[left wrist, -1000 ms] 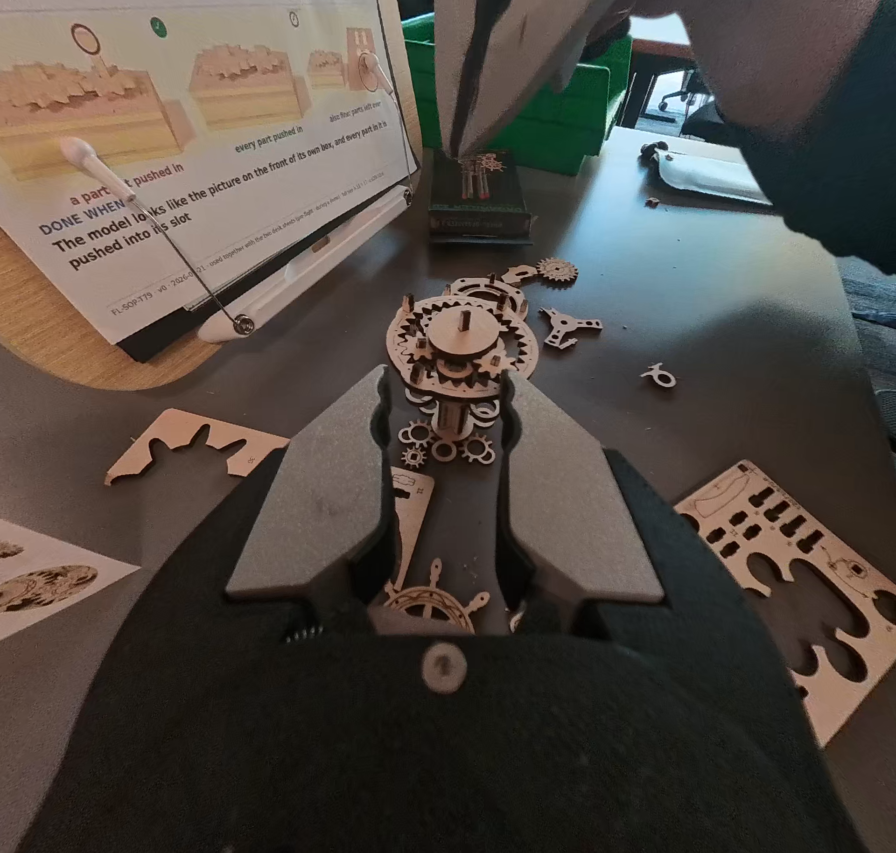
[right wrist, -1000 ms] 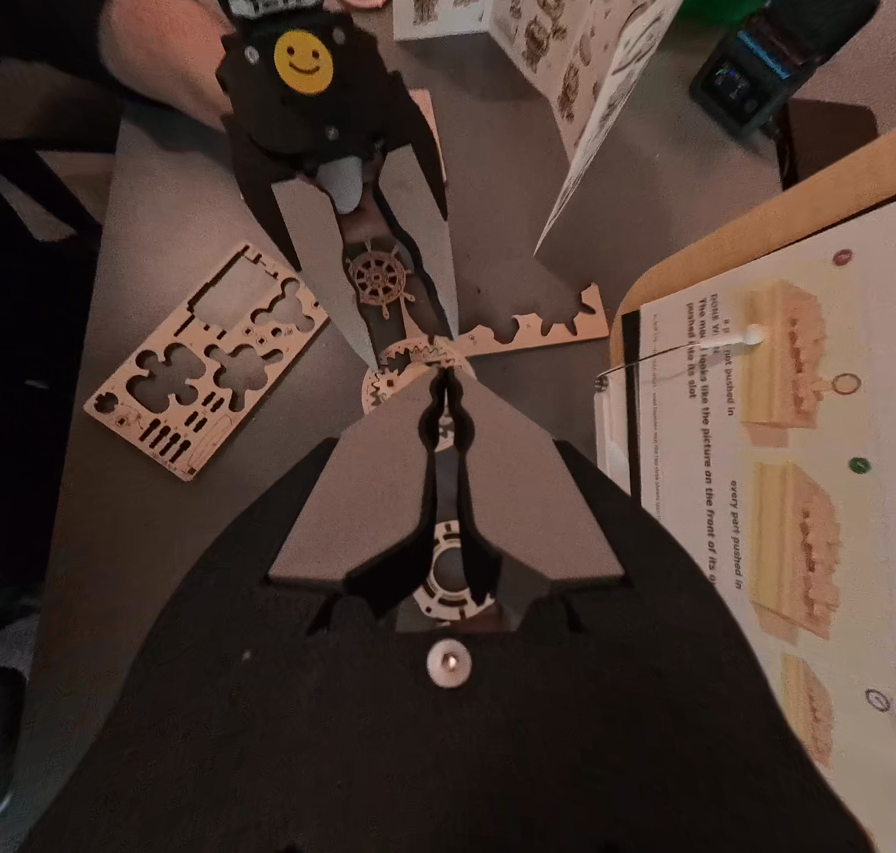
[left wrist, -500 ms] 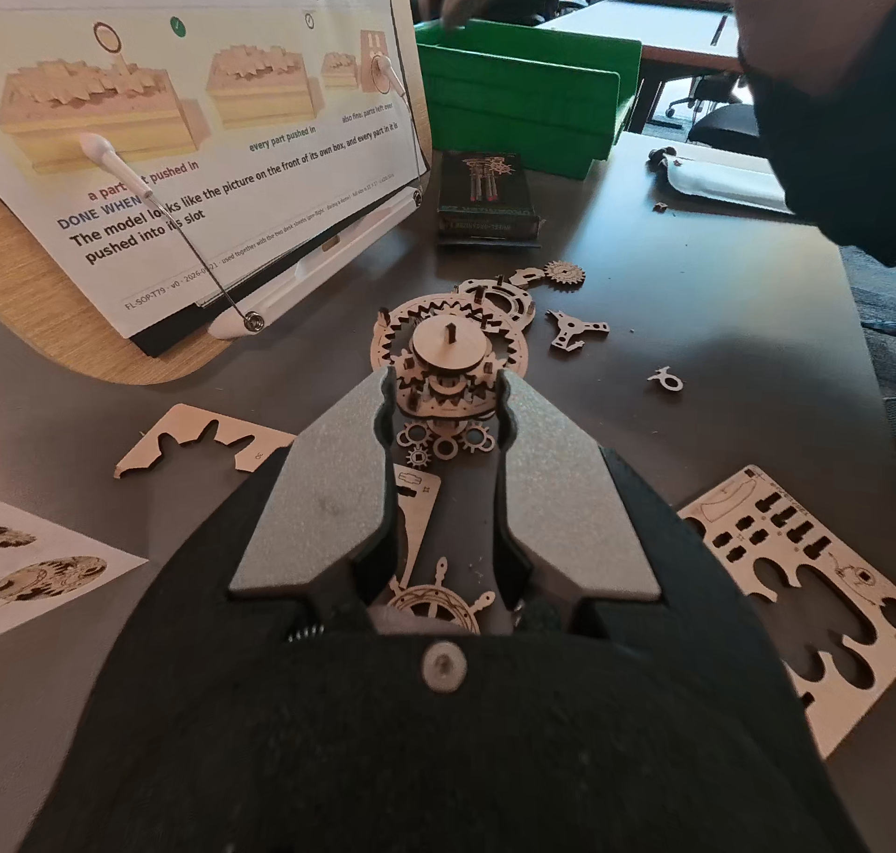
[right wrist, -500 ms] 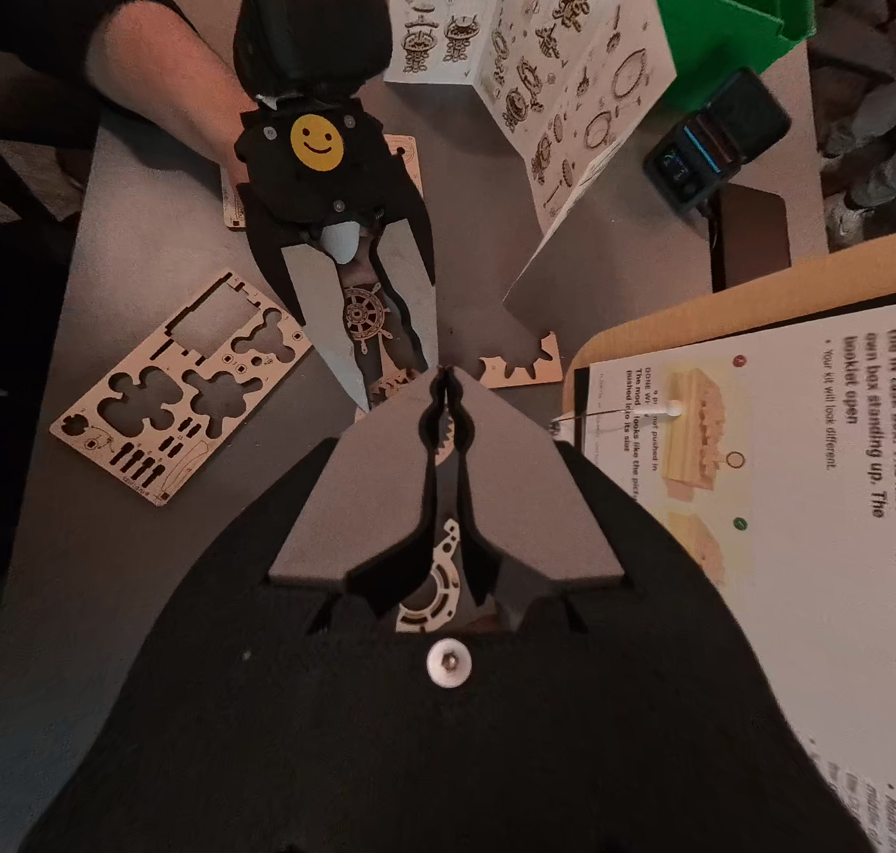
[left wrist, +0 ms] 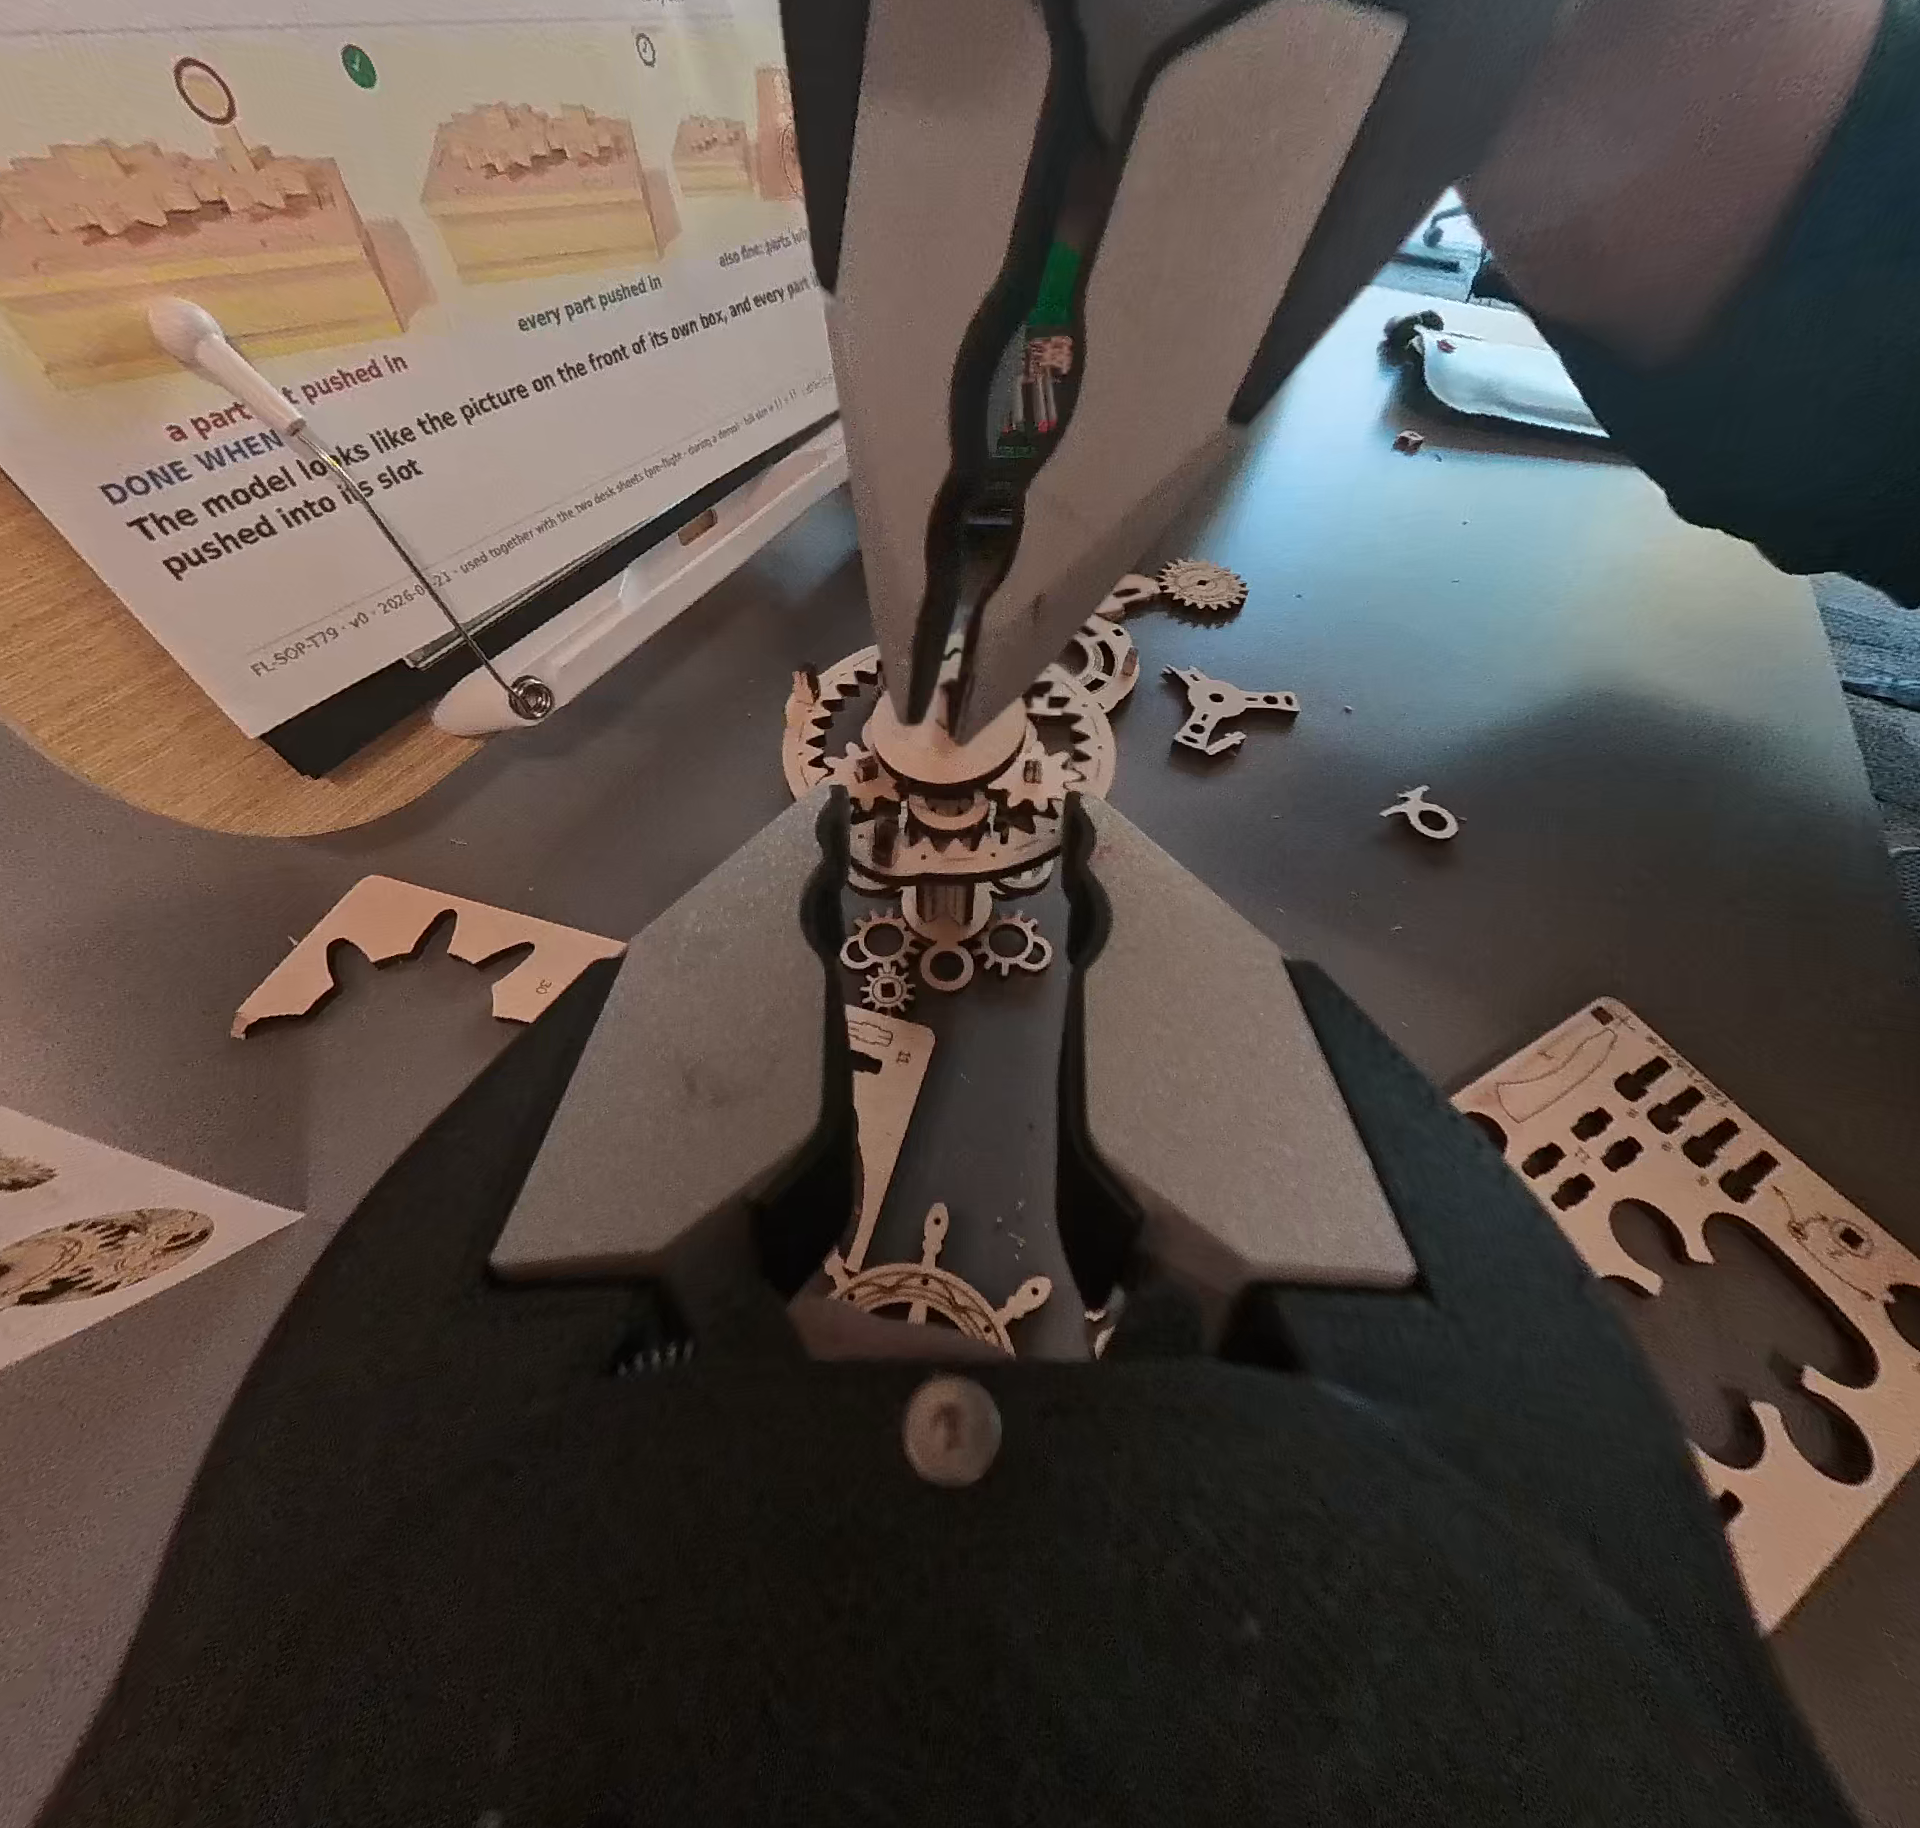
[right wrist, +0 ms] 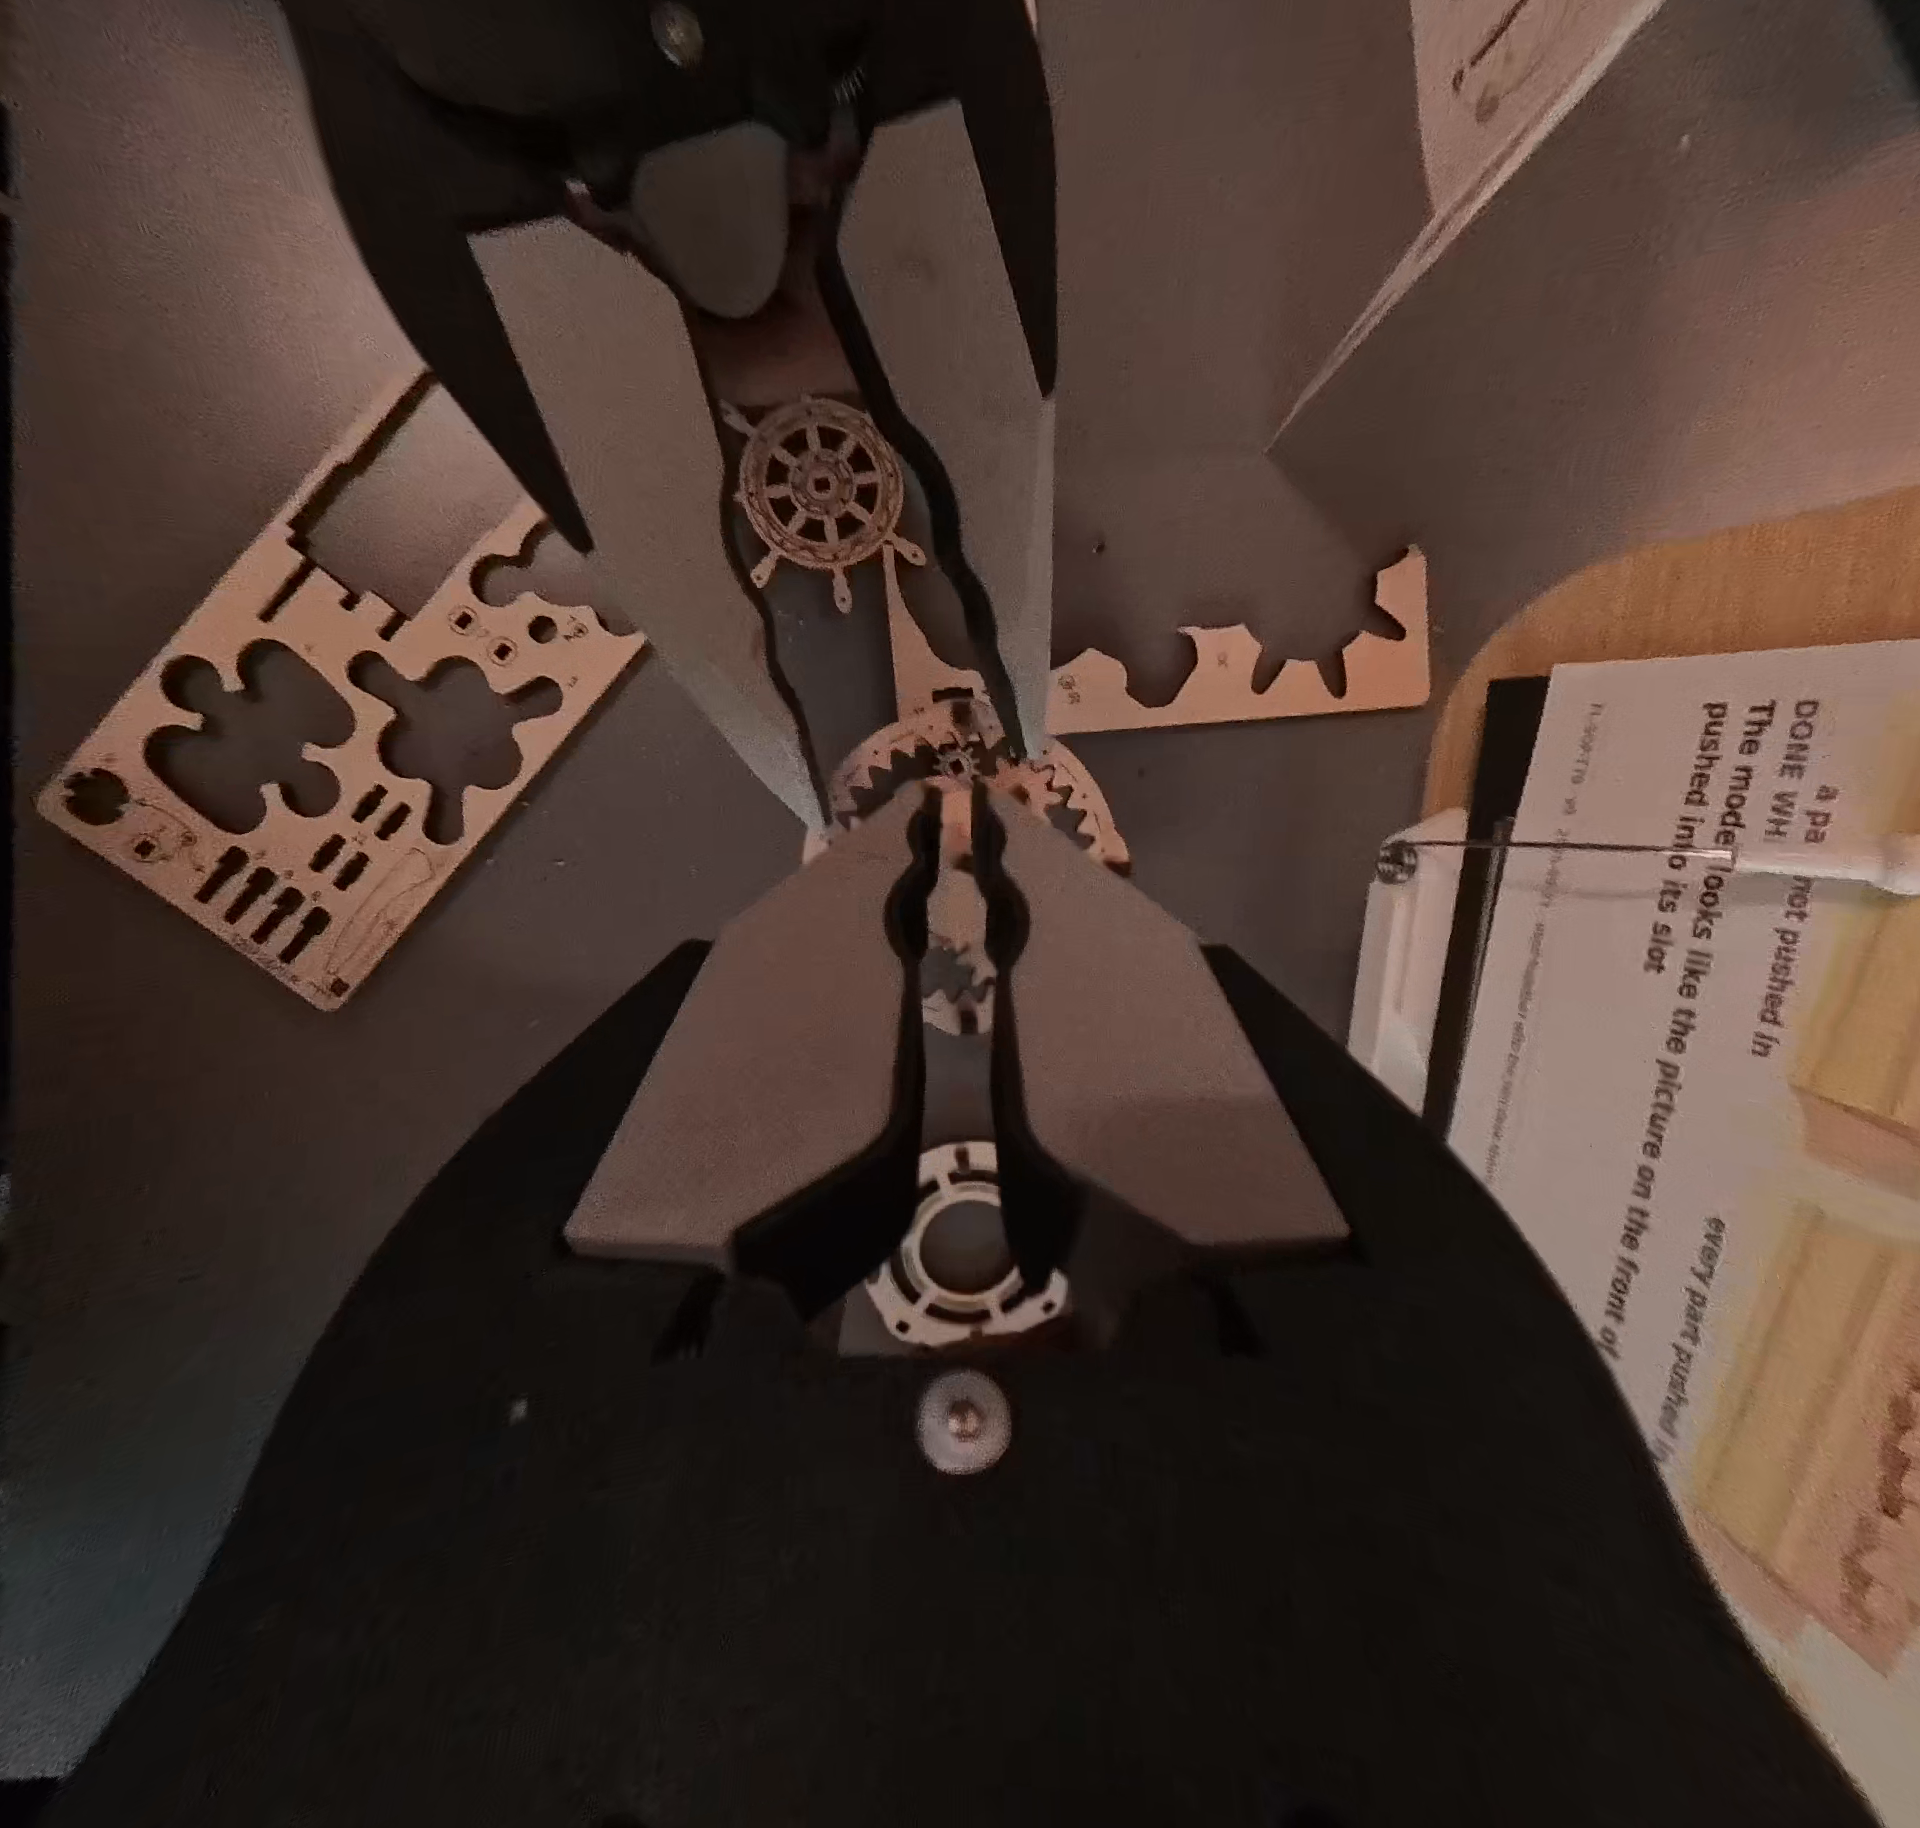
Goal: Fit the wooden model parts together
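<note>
A wooden gear assembly (left wrist: 966, 822) with a round top disc sits between the fingertips of my left gripper (left wrist: 951, 822), which is shut on it just above the dark table. My right gripper (left wrist: 940, 718) comes down from above, shut, with its tips touching the top disc. In the right wrist view the right gripper (right wrist: 956, 802) points at the toothed ring of the assembly (right wrist: 1081, 802), and the left gripper (right wrist: 925, 781) reaches in from the top. I cannot tell whether the right tips pinch the small centre peg.
A ship's wheel part (left wrist: 925, 1300) lies between the left fingers. A cut-out sheet (left wrist: 1714, 1207) lies to the right and a wavy strip (left wrist: 416, 957) to the left. A three-armed piece (left wrist: 1226, 708) and a small gear (left wrist: 1200, 589) lie behind. An instruction sheet on a stand (left wrist: 364, 272) is at the back left. My two grippers' fingertips are within a few centimetres of each other.
My right gripper has come down from high above onto the top disc of the gear assembly. My left gripper keeps its hold on the assembly.
</note>
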{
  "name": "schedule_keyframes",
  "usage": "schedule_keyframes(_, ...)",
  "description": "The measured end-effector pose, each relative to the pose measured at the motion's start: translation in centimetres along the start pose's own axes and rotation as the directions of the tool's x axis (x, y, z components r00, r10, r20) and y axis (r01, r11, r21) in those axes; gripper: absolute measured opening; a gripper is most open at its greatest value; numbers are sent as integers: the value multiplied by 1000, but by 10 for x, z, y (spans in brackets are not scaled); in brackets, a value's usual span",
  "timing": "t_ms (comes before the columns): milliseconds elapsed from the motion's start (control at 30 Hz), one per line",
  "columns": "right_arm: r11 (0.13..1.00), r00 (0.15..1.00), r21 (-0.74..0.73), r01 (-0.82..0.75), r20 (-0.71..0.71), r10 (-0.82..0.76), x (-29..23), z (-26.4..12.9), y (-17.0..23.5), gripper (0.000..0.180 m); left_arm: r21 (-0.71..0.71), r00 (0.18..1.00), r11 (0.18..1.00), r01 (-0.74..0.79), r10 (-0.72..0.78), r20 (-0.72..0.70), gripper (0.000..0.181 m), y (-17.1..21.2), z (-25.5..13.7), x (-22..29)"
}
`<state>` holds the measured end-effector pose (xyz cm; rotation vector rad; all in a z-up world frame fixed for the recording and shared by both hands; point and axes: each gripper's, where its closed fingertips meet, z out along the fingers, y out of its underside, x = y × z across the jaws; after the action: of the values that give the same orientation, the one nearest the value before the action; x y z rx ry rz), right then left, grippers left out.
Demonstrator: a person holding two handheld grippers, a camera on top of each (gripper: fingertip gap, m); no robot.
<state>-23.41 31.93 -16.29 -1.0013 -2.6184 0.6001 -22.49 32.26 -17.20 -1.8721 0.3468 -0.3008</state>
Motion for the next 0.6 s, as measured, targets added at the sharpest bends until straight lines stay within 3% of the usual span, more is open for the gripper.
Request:
schedule_keyframes(367,994,997,81,-79,17,77,2,-2,17,10,-1,1000,1000,-2,2,5,38,0,-1,-1)
schedule_keyframes(600,973,991,190,-131,21,129,6,-4,25,0,1,1000,1000,2,-2,3,38,-1,-1,-1)
